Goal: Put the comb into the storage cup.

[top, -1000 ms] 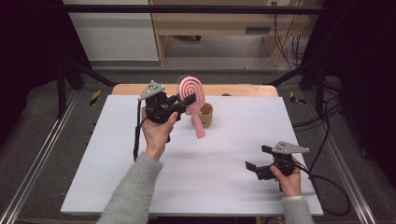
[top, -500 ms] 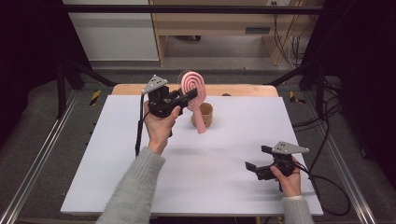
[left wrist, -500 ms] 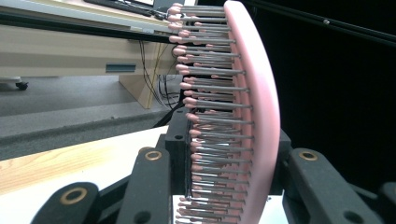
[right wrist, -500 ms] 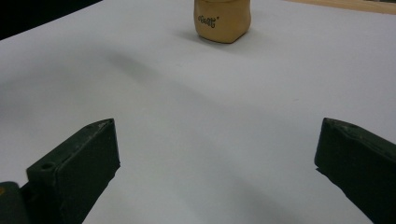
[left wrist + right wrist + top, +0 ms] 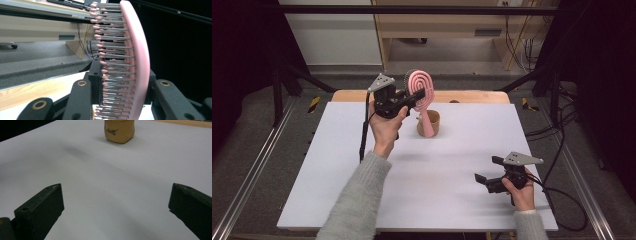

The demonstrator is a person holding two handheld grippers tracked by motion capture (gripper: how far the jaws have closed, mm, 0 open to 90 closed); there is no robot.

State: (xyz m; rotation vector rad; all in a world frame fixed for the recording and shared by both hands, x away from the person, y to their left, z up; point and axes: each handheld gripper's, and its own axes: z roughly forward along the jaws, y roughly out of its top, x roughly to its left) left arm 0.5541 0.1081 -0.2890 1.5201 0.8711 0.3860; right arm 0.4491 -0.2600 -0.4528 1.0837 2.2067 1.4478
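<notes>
The left gripper (image 5: 414, 98) is closed on the pink hairbrush (image 5: 421, 90), holding its head up above the tan cup (image 5: 432, 123) at the far side. The right gripper (image 5: 488, 172) rests open near the right edge of the white table (image 5: 332, 165).

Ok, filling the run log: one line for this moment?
left gripper: shut on pink hairbrush | brush handle toward tan cup | right gripper: open, by white board

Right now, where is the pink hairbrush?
In the high view, the pink hairbrush is at the table's far centre, clamped by the left gripper, handle down in the tan cup.
</notes>
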